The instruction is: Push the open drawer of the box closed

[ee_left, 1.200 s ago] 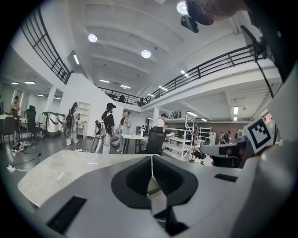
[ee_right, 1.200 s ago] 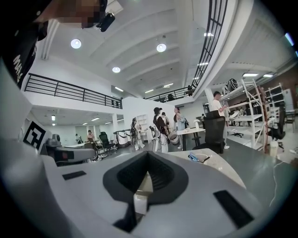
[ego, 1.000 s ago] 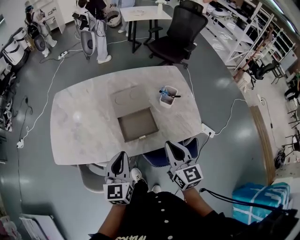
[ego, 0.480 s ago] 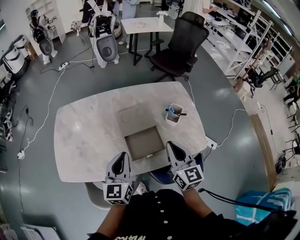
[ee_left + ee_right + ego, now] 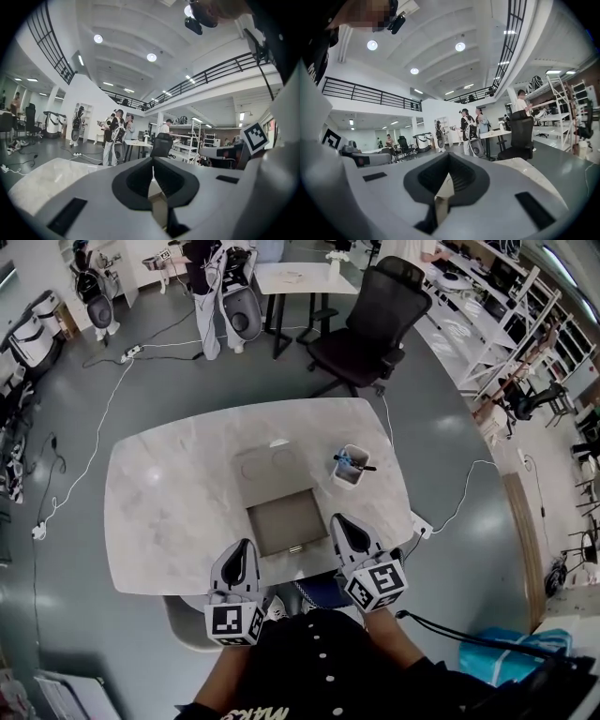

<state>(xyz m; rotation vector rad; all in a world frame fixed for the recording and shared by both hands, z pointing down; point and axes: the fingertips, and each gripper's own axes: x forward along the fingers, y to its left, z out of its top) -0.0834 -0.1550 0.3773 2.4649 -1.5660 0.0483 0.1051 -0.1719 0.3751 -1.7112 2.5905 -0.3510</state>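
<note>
On the marble table (image 5: 169, 502) a flat grey box (image 5: 270, 465) lies with its drawer (image 5: 285, 521) pulled out toward me, a small metal handle (image 5: 294, 548) on the near front. In the head view my left gripper (image 5: 243, 547) hovers at the table's near edge, left of the drawer front. My right gripper (image 5: 337, 521) is just right of the drawer's near right corner. Both are shut and hold nothing. In the left gripper view the left gripper (image 5: 152, 161) shows its jaws meeting, and so does the right gripper (image 5: 449, 158) in the right gripper view.
A white cup with pens (image 5: 349, 466) stands right of the box. A black office chair (image 5: 367, 322) is beyond the table, with a white table (image 5: 300, 279) and people (image 5: 208, 282) further back. A white stool (image 5: 184, 620) sits under the near edge. Cables cross the floor.
Both grippers have moved forward from below the table's near edge to over it, closer to the drawer front. The drawer stands open as before.
</note>
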